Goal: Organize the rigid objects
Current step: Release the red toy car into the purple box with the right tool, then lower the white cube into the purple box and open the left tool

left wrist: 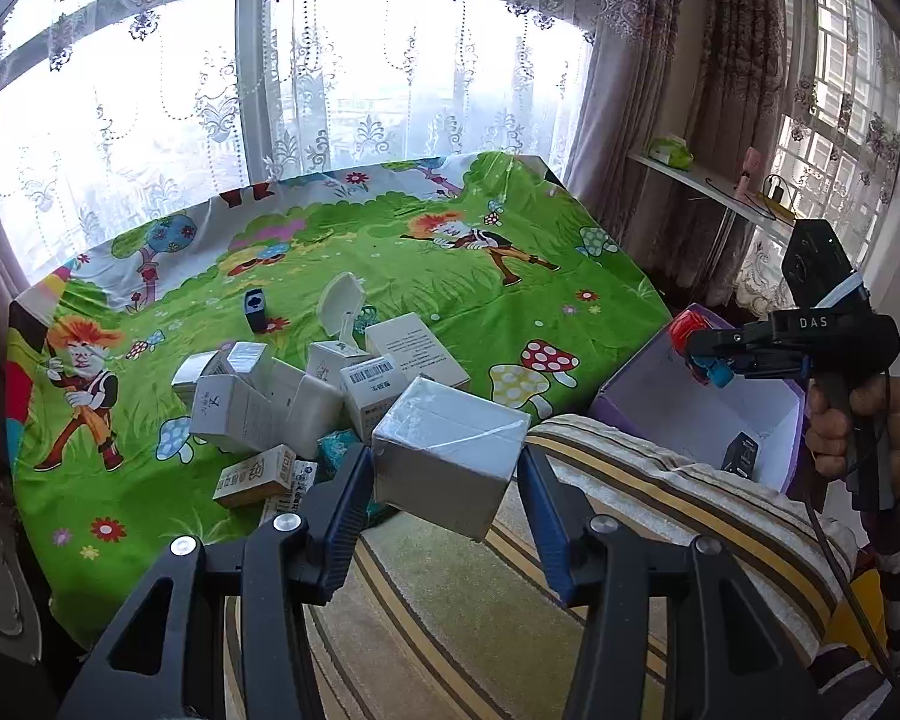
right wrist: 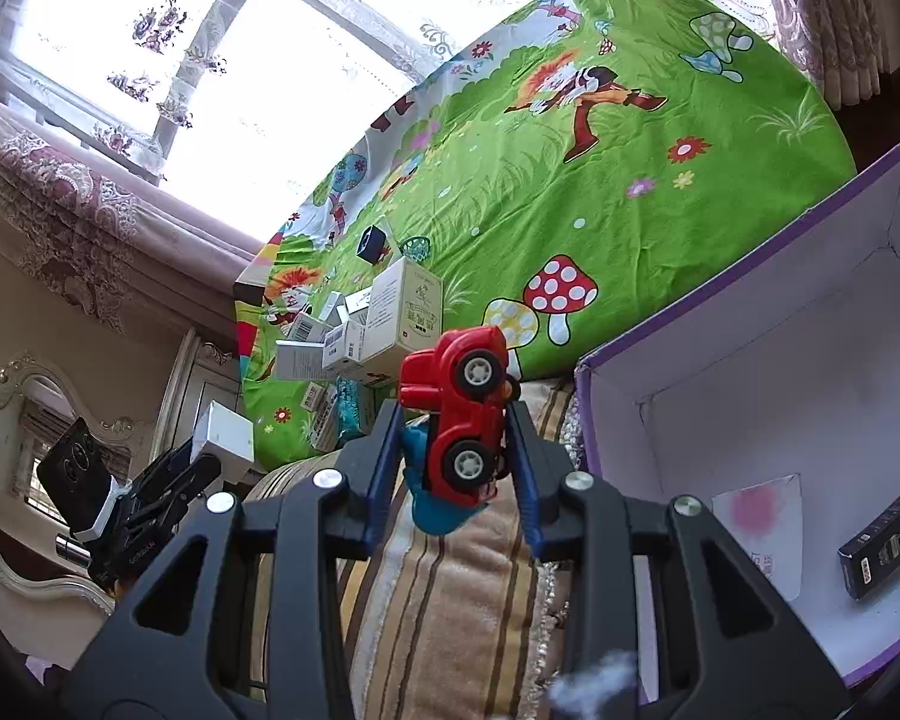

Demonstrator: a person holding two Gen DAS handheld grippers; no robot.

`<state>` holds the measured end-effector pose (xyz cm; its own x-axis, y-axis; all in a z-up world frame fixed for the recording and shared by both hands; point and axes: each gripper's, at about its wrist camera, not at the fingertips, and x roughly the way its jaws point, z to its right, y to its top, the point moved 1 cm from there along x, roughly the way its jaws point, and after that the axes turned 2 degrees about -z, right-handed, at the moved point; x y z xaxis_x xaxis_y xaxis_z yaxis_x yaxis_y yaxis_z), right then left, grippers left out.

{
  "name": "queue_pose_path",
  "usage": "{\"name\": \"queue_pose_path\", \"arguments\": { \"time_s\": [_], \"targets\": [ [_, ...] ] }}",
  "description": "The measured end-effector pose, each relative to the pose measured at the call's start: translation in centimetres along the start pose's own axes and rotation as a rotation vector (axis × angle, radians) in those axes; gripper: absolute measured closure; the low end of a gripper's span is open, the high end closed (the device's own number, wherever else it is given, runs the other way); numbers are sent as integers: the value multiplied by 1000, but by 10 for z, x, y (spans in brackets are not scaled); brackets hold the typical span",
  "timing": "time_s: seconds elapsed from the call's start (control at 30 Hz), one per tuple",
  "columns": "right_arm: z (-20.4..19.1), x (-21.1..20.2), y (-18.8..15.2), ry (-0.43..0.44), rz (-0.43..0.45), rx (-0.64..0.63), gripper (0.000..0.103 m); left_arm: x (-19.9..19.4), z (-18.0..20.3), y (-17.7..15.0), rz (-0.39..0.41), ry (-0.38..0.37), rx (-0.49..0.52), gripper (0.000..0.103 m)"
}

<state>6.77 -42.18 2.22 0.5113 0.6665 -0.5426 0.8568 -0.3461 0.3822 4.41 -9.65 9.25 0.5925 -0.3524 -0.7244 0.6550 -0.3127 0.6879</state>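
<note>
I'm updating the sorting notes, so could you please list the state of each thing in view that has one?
Left claw: shut on white box.
White box: held off the bed.
Right claw: shut on toy car.
Toy car: held, tipped on end.
Purple box: open, black box inside.
Black box: lying flat.
Box pile: jumbled on bedsheet.

red toy car (right wrist: 459,414), white box (left wrist: 450,456), purple bin (left wrist: 699,414), green cartoon-print sheet (left wrist: 390,264), striped beige cushion (left wrist: 630,480)

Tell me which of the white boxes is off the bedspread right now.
The plain white box clamped in the left gripper, held above the striped cushion. The other white boxes lie piled on the green bedspread.
</note>
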Motion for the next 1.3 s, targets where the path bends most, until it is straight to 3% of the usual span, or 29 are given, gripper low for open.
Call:
{"name": "queue_pose_path", "arguments": {
  "time_s": [0.03,0.07,0.1,0.13,0.17,0.27,0.4,0.77,1.07,1.3],
  "targets": [
    [5,-1,2,16,-15,1,64,1,4,1,-3,-2,8,52],
    [15,-2,4,8,-35,3,53,2,7,3,-4,-5,17,52],
    [33,-4,6,-32,-38,28,40,3,11,4,-3,-10,25,52],
    [58,-10,7,-92,-13,86,13,3,15,5,-1,-16,32,52],
    [84,-19,6,-147,17,152,7,3,18,6,1,-22,38,52],
    [142,-48,-4,-284,49,274,7,7,26,8,-8,-35,56,52],
    [159,-83,-20,-342,106,284,7,15,40,10,-25,-55,86,52],
    [128,-108,-40,-542,174,143,7,31,116,36,-33,-166,232,52],
    [105,-118,-48,-629,199,44,7,69,164,59,-87,-257,248,52],
    [98,-112,-58,-627,158,-29,7,85,196,76,-98,-278,277,52]
  ]
}}
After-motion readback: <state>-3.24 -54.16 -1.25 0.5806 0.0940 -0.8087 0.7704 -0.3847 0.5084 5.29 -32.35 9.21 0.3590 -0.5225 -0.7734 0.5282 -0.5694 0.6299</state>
